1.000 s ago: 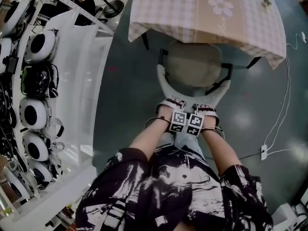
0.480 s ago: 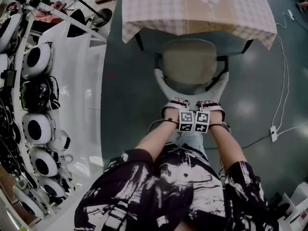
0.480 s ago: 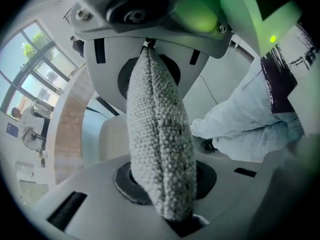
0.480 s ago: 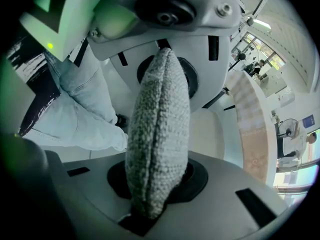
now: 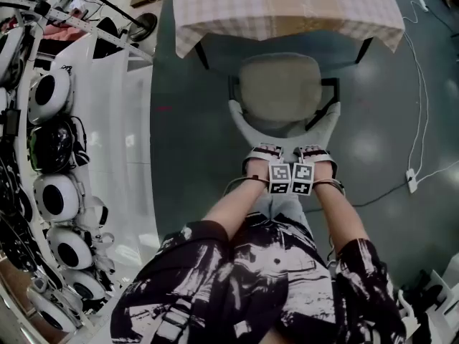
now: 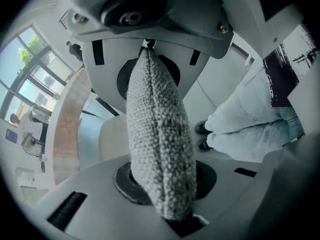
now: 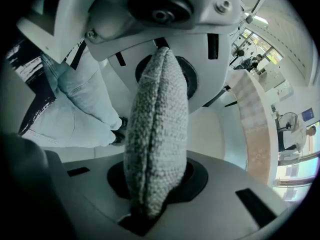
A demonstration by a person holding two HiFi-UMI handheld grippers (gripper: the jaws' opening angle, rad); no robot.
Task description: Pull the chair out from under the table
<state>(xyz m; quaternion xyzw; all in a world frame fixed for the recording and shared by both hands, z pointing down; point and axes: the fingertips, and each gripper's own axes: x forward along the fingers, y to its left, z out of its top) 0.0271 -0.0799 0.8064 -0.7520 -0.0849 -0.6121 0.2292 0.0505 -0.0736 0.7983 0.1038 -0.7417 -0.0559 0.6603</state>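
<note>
The chair (image 5: pixel 280 92), its seat just out from the desk's (image 5: pixel 287 13) near edge, is gripped at its knit backrest rim by the left gripper (image 5: pixel 262 156) and right gripper (image 5: pixel 315 156), jaws nearly closed on it. The rim could be lost from so narrow a pinch, or the chair tipped backward.

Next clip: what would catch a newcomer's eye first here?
The left tongs and right tongs, side by side at centre, clamp the grey knitted backrest of the chair. Above it stands the checked-cloth table; a white rack of round headsets lines the left edge.
</note>
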